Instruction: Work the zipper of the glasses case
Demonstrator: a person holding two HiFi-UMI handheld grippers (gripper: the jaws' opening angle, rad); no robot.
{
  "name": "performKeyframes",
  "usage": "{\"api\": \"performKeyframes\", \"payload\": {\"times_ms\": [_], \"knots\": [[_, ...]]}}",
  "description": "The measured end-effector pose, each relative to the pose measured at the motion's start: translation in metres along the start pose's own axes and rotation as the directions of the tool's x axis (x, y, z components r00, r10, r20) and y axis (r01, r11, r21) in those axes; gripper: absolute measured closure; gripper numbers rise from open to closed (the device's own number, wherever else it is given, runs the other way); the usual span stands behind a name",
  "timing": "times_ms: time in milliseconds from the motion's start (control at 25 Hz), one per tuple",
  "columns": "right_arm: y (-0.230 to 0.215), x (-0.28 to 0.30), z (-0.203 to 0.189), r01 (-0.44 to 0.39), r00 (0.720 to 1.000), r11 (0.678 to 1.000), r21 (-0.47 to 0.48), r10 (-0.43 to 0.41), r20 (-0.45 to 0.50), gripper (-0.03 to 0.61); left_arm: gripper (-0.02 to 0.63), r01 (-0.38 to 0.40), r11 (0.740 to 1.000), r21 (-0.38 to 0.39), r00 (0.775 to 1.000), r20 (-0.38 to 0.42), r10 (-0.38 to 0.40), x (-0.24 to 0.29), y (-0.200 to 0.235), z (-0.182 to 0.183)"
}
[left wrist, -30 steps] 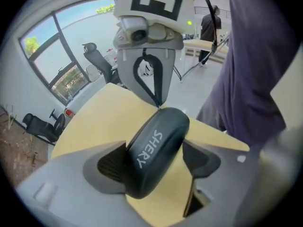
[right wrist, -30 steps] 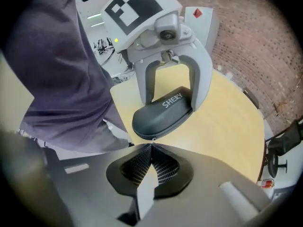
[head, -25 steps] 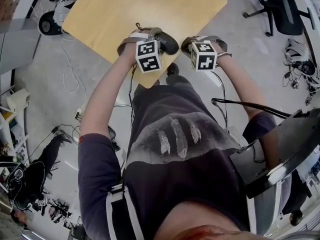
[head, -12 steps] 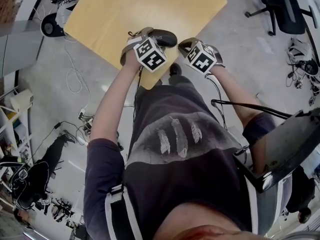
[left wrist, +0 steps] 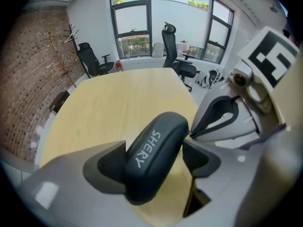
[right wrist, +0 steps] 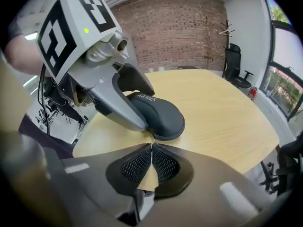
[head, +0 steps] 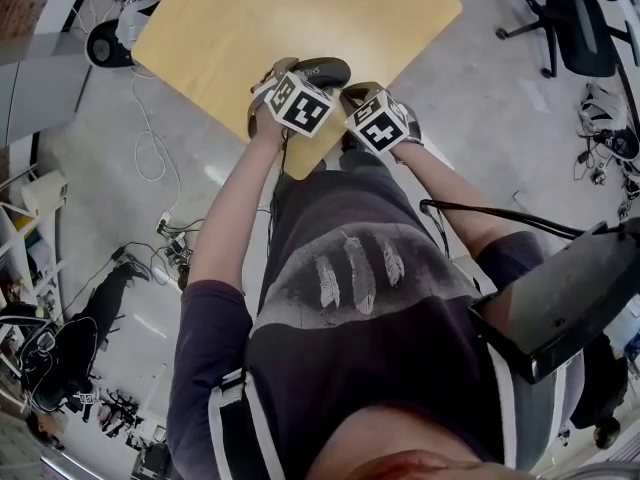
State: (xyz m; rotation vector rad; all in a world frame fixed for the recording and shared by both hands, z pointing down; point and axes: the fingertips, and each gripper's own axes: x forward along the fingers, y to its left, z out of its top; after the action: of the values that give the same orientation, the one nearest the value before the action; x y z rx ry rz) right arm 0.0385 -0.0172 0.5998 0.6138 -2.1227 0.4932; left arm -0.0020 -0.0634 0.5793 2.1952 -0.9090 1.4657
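Observation:
A dark grey glasses case (left wrist: 156, 150) with white lettering sits between the two pads of my left gripper (left wrist: 154, 161), which is shut on it just above the light wooden table (left wrist: 118, 108). In the right gripper view the case (right wrist: 161, 115) lies directly ahead. My right gripper (right wrist: 151, 148) is shut, its tips pinching the thin zipper pull (right wrist: 152, 138) at the case's near end. In the head view the case (head: 325, 70) shows beyond the two marker cubes, the left (head: 300, 105) and the right (head: 375, 123), close side by side near the table's corner.
The table's near corner (head: 300, 168) is just under the hands, with a person's legs below it. Black office chairs (head: 560, 18) stand at the far right and cables (head: 140, 158) lie on the floor at the left. More chairs (left wrist: 170, 46) stand by the windows.
Both grippers have rolled and shifted up and left in the head view. The right one has closed in beside the left, and the case has turned with the left hand.

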Motion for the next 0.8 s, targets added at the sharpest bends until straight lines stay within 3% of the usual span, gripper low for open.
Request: {"api": "performKeyframes", "payload": {"times_ms": [240,320,360,520,680,760,800], "knots": [[-0.008,0.001,-0.002,-0.010,1.000,0.998,-0.055,0.009,-0.005,0.571,0.241,0.000,0.999,0.038,1.000,0.024,-0.001,0.002,0.000,-0.002],[-0.020,-0.005,-0.007,0.031,0.999,0.998,-0.061,-0.031,-0.007,0.481,0.241,-0.014,0.999,0.045,0.998,0.059,0.011,0.001,0.001,-0.001],[-0.027,-0.011,-0.009,0.050,0.999,0.998,-0.041,-0.051,-0.003,0.454,0.241,-0.025,0.999,0.046,0.997,0.077,0.021,0.000,0.002,-0.001],[-0.056,-0.033,-0.007,0.084,0.995,0.992,0.095,-0.090,0.054,0.461,0.244,-0.072,0.997,0.038,0.990,0.127,0.067,-0.006,0.012,-0.005],[-0.069,-0.055,0.026,0.019,0.981,0.969,0.247,-0.066,0.181,0.480,0.229,-0.108,0.993,-0.039,0.969,0.220,0.114,-0.027,0.025,0.003],[-0.070,-0.064,0.048,-0.076,0.961,0.943,0.324,-0.017,0.275,0.525,0.239,-0.130,0.987,-0.099,0.944,0.291,0.154,-0.046,0.036,0.011],[-0.068,-0.068,0.061,-0.147,0.943,0.921,0.360,0.021,0.331,0.550,0.278,-0.136,0.981,-0.137,0.927,0.333,0.175,-0.059,0.043,0.014]]}}
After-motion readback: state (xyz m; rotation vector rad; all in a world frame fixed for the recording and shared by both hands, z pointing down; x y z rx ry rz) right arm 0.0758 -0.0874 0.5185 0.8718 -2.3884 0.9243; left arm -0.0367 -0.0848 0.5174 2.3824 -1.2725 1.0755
